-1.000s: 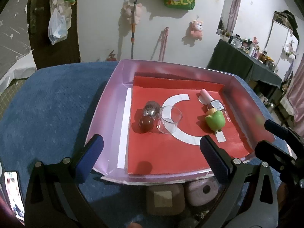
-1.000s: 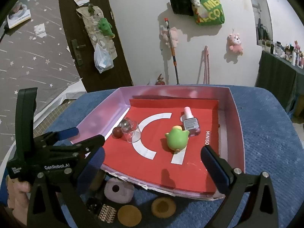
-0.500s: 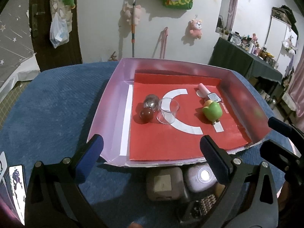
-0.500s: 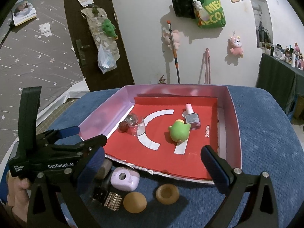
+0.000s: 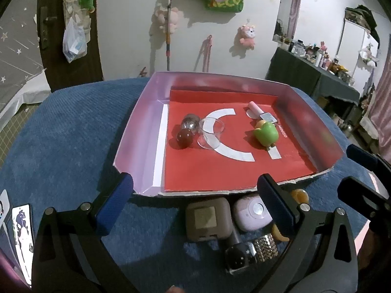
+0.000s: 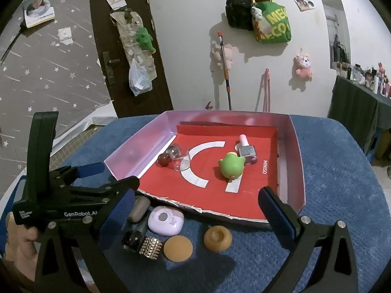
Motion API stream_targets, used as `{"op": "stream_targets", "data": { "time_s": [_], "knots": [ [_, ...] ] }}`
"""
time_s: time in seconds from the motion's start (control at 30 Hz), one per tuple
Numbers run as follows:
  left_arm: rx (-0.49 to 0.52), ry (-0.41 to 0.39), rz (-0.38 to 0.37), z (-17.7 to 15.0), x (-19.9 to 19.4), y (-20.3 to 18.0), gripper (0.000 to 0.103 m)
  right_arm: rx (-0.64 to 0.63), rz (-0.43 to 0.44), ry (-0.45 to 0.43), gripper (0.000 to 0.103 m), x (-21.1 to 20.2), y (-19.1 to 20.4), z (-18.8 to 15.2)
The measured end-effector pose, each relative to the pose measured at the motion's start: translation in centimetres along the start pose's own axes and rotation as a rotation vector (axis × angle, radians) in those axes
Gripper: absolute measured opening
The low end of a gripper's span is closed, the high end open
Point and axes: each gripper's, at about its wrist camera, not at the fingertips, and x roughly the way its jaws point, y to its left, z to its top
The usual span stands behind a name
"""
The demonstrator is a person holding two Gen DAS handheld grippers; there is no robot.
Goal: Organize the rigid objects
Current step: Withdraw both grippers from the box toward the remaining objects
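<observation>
Cup (image 5: 211, 133) in tray (image 5: 136, 131), beside marbles (image 5: 185, 138)

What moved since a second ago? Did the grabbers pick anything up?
Both grabbers pulled back from the tray, so more small things in front of it show now, like the lilac case and the brown case. The left gripper and right gripper stayed open and empty. The green toy, clear cup and red ball stayed put.
</observation>
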Motion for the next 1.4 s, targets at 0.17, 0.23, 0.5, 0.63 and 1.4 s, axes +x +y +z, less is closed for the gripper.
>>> {"op": "stream_targets", "data": {
  "time_s": [0.17, 0.23, 0.5, 0.63, 1.4],
  "knots": [
    [0.006, -0.003, -0.001, -0.6, -0.3, -0.1, 0.103, 0.003, -0.001, -0.003, 0.103, -0.2, 0.0, -0.4],
    [0.014, -0.006, 0.007, -0.8, -0.5, -0.2, 0.103, 0.006, -0.001, 0.0, 0.103, -0.3, 0.1, -0.7],
    [0.036, -0.017, 0.028, -1.7, -1.0, -0.6, 0.103, -0.006, 0.0, 0.033, 0.088, -0.2, 0.4, -1.9],
    [0.037, -0.016, 0.029, -2.2, -1.1, -0.5, 0.103, -0.01, -0.002, 0.042, 0.083, -0.2, 0.6, -2.5],
    [-0.005, 0.057, -0.036, -4.8, 0.2, 0.8, 0.097, 0.028, -0.072, 0.136, 0.057, 1.7, -1.0, -5.5]
  ]
}}
